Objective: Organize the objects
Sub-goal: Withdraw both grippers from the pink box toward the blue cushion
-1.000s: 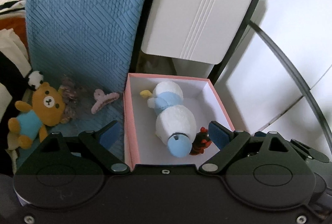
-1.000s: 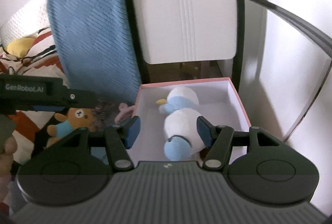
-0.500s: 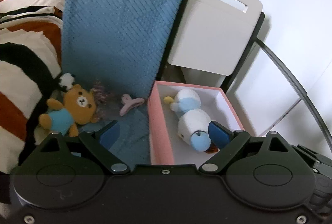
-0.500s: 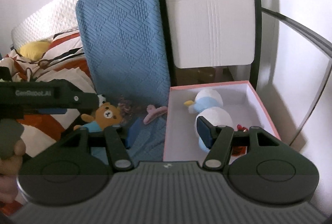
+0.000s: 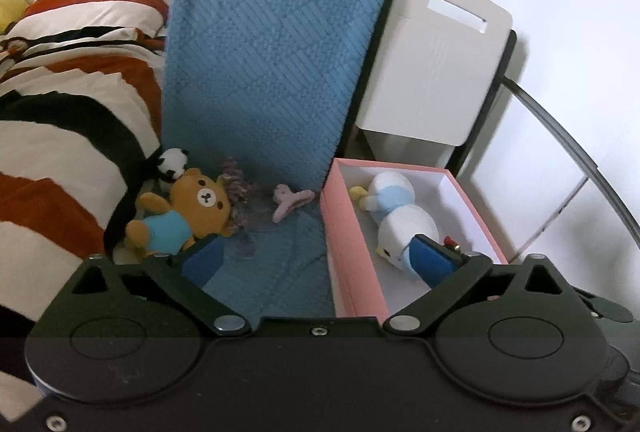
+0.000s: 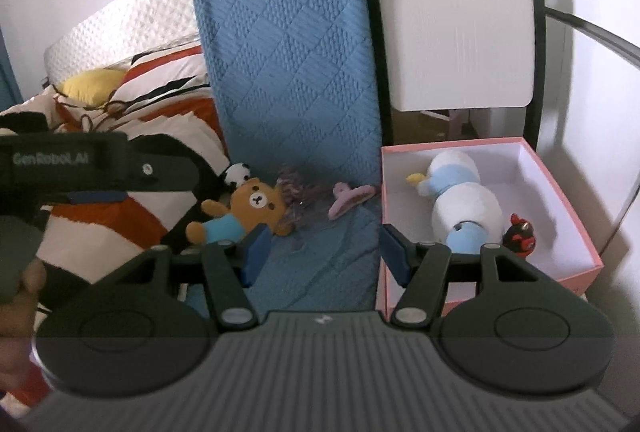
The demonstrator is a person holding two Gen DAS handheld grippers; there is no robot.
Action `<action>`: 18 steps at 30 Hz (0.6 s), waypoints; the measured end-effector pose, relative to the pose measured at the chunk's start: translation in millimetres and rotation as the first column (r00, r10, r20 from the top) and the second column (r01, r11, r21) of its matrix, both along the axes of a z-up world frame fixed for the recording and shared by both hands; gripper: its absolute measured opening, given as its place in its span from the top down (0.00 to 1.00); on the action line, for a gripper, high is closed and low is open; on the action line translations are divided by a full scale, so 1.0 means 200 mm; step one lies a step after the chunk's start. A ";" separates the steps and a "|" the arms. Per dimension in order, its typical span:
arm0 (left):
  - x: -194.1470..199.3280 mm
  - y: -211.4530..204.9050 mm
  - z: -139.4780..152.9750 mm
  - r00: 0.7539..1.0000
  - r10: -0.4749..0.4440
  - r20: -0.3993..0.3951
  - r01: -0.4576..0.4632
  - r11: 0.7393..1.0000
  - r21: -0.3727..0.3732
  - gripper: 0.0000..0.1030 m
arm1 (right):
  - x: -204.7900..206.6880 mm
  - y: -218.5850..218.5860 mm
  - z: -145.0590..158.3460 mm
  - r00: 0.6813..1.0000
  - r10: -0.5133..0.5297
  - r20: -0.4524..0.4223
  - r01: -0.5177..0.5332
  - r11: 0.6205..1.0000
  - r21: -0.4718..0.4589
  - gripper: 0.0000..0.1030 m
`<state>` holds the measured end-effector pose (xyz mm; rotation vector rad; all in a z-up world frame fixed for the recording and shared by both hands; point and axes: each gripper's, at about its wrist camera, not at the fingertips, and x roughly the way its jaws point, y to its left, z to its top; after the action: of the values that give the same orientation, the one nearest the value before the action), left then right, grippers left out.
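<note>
A pink box (image 5: 348,252) (image 6: 576,232) stands on the blue quilted seat and holds a white-and-blue plush bird (image 5: 400,220) (image 6: 464,199) and a small red-and-black figure (image 6: 520,238). Left of the box lie a pink hair claw (image 5: 290,201) (image 6: 350,197), a crumpled clear wrapper (image 5: 240,191) (image 6: 294,193), a brown bear in a blue shirt (image 5: 188,207) (image 6: 248,211) and a small panda (image 5: 172,161) (image 6: 236,173). My left gripper (image 5: 316,264) hangs back over the seat, its jaws opening, nothing between them. My right gripper (image 6: 324,258) is open and empty too.
A blue quilted cushion (image 5: 272,63) leans upright behind the toys, with a white chair back (image 5: 436,71) to its right. Striped orange, black and white bedding (image 5: 60,119) fills the left side. The left gripper's body (image 6: 80,161) and a hand show at the right wrist view's left edge.
Both grippers have pulled back and to the left, away from the box, so the cushion and bedding show more. The left jaws have spread wider. The plush bird stays in the box.
</note>
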<state>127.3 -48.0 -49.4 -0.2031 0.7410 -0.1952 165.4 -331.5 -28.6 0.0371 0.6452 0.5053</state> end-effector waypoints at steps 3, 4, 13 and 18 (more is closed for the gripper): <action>-0.03 0.05 -0.02 1.000 0.026 0.007 -0.026 1.000 -0.010 0.00 | -0.01 0.00 -0.02 1.000 -0.003 -0.002 0.003 1.000 0.017 0.11; -0.04 0.07 -0.03 0.999 0.035 0.007 -0.034 0.999 -0.014 0.00 | -0.01 0.00 -0.03 1.000 -0.003 -0.006 0.003 1.000 0.026 0.11; -0.06 0.08 -0.15 0.998 0.065 0.009 -0.065 0.998 0.008 0.00 | -0.02 0.01 -0.17 0.999 0.011 -0.049 -0.009 1.000 0.027 0.11; -0.02 0.11 -0.24 0.998 0.065 0.007 -0.065 0.998 0.001 0.00 | 0.00 0.05 -0.23 0.999 0.015 -0.051 -0.014 1.000 0.017 0.11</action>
<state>122.8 -27.0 -96.7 -0.2248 0.7263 -0.1333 165.2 -322.1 -75.5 0.0610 0.6917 0.5254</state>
